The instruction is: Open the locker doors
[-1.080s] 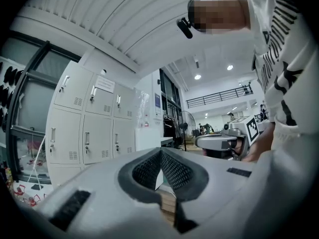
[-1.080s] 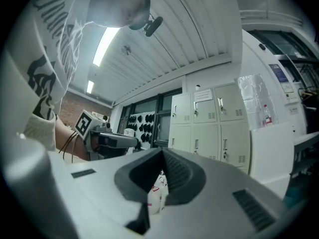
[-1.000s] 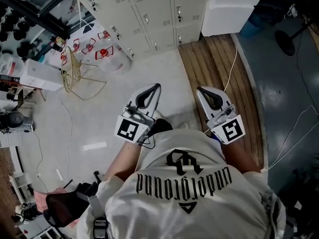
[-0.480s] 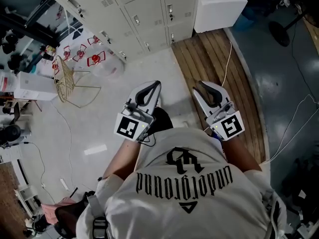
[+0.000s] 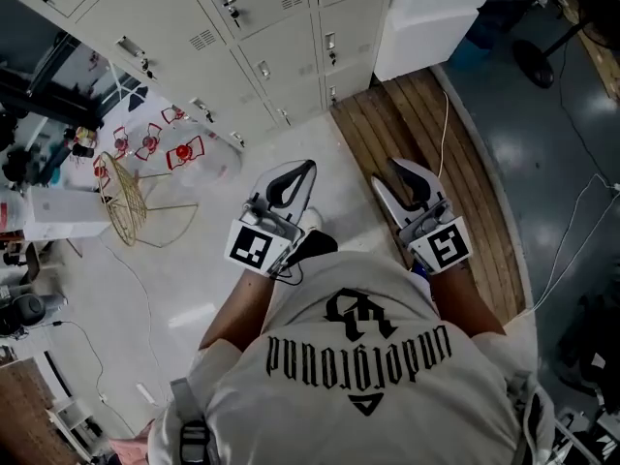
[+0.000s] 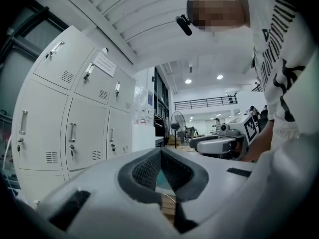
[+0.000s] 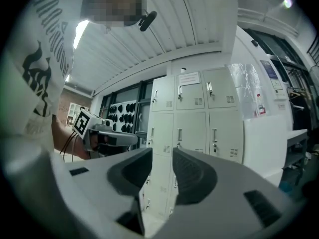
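Observation:
The cream lockers (image 5: pixel 281 37) stand ahead, all doors in view shut, each with a small handle. In the left gripper view the lockers (image 6: pixel 75 133) fill the left side; in the right gripper view the lockers (image 7: pixel 194 128) are straight ahead, some way off. My left gripper (image 5: pixel 309 167) is held in front of the person's body, its tips (image 6: pixel 160 151) meeting on nothing. My right gripper (image 5: pixel 389 173) is beside it over the wooden strip. Its jaws (image 7: pixel 162 156) are opening, with a narrow gap and nothing between them. Neither gripper touches a locker.
A wooden floor strip (image 5: pixel 436 153) with a thin cable (image 5: pixel 447 124) runs to the right. A white cabinet (image 5: pixel 431 13) adjoins the lockers. A gold wire stand (image 5: pixel 126 201) and a clear box with red labels (image 5: pixel 189 148) sit left. A fan (image 5: pixel 533 61) stands far right.
The lockers have grown larger and slid lower in the head view as the person moved toward them. Both grippers keep their place in front of the body.

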### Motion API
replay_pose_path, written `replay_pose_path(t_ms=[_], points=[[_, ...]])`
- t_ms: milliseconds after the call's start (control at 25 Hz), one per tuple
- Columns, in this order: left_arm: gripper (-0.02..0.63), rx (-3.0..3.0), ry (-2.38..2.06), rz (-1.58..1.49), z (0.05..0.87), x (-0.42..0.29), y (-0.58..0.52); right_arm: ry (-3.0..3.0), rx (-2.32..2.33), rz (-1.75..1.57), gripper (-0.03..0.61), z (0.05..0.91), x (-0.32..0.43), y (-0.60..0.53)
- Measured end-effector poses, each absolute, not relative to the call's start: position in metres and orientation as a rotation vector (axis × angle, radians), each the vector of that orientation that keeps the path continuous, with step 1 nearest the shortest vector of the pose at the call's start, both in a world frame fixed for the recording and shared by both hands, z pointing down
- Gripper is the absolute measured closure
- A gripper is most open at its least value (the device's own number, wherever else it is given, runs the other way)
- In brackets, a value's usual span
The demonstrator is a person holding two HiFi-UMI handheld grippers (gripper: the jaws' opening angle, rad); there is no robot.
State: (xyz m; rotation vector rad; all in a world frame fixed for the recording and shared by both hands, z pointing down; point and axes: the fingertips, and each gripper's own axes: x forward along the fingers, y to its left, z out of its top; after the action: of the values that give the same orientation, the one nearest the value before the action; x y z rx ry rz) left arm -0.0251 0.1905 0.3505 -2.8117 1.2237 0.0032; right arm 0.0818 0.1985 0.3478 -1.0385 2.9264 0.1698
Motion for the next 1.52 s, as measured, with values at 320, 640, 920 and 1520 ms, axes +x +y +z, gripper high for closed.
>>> replay_pose_path(t_ms=[320, 640, 920, 1520], points=[[0.607, -2.869, 1.178, 0.012, 0.339, -0.098, 0.125, 2.912, -1.103, 0.169, 0.443, 0.34, 0.007, 0.136], [0.607, -2.879, 1.136, -0.001, 0.338, -0.145, 0.084, 2.937, -1.164, 0.148, 0.443, 0.349, -0.035, 0.099], [0.607, -2.897, 1.132, -0.028, 0.348, -0.153, 0.054, 2.93, -1.167, 0.135, 0.443, 0.353, -0.042, 0.071], [0.607, -2.94, 1.212, -0.119, 0.389, -0.113, -0.064, 3.066, -1.076, -0.014, 0.443, 0.396, -0.009, -0.058]])
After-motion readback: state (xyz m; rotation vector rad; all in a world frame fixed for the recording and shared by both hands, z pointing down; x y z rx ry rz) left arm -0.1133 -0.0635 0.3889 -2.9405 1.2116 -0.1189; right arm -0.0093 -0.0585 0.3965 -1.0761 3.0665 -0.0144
